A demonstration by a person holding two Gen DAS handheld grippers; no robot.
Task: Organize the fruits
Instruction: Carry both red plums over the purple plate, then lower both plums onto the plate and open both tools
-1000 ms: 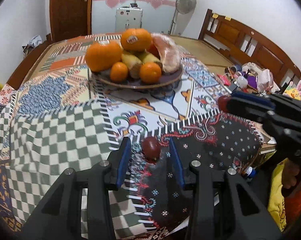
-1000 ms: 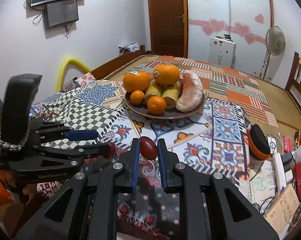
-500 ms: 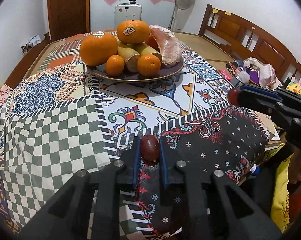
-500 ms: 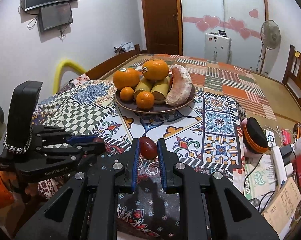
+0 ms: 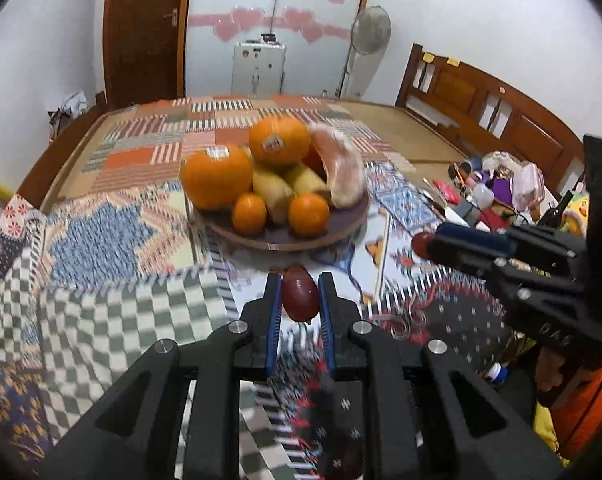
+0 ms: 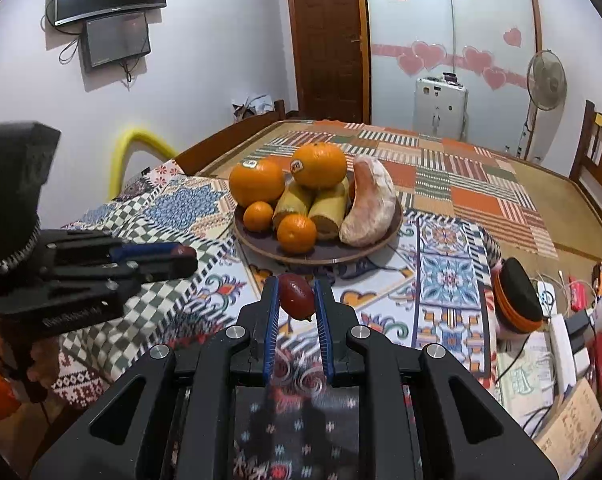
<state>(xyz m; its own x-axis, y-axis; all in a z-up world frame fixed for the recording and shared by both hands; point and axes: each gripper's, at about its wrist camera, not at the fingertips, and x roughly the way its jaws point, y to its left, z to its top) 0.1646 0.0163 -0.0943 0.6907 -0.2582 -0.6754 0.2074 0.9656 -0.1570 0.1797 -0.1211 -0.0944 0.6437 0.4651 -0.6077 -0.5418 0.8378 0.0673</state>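
Observation:
My left gripper [image 5: 299, 296] is shut on a small dark red fruit [image 5: 299, 298] and holds it above the patchwork cloth, short of the brown plate [image 5: 285, 240]. My right gripper [image 6: 296, 298] is shut on another dark red fruit [image 6: 296, 296], also lifted in front of the plate [image 6: 313, 254]. The plate holds two large oranges, two small ones, yellow pieces and a pale peeled pomelo segment [image 6: 371, 210]. Each gripper shows in the other's view: the right one [image 5: 425, 244] at the right, the left one [image 6: 185, 254] at the left.
The table is covered by a patchwork cloth [image 6: 445, 240]. A black and orange round object [image 6: 515, 300] sits at the table's right edge, with clutter and cables beyond it. A wooden bench [image 5: 493, 112] stands to the right, a fan [image 6: 545, 80] and a white appliance at the back.
My left gripper closed on the dark red fruit that lay on the cloth and lifted it toward the plate. My right gripper, still holding its fruit, also moved closer to the plate.

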